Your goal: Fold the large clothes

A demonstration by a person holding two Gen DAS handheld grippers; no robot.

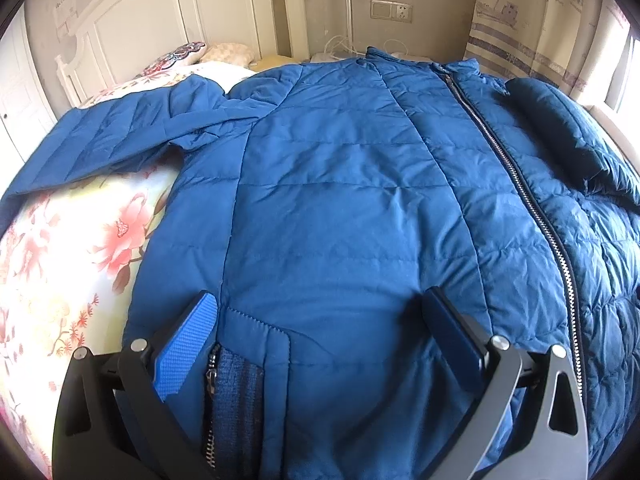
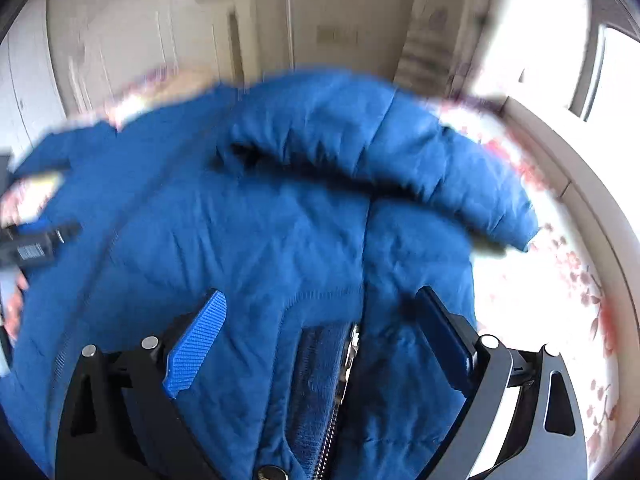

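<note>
A large blue quilted jacket (image 1: pixel 340 200) lies front up on the bed, its metal zipper (image 1: pixel 520 176) closed. One sleeve (image 1: pixel 112 140) stretches out flat to the left. The other sleeve (image 1: pixel 568 136) is folded inward over the body; in the blurred right wrist view it lies as a puffy band (image 2: pixel 400 148) across the jacket (image 2: pixel 260 220). My left gripper (image 1: pixel 320 296) is open just above the jacket's lower part, near a zipped pocket (image 1: pixel 236 380). My right gripper (image 2: pixel 320 292) is open over the other pocket zipper (image 2: pixel 344 368), with nothing pinched between its blue pads.
A floral bedsheet (image 1: pixel 60 260) shows left of the jacket and on its right (image 2: pixel 560 280). The white headboard (image 1: pixel 160 20) and pillows (image 1: pixel 180 54) are at the far left, a wall socket (image 1: pixel 392 11) and curtain (image 1: pixel 540 20) behind. A black labelled part (image 2: pixel 36 246) sits at the left edge.
</note>
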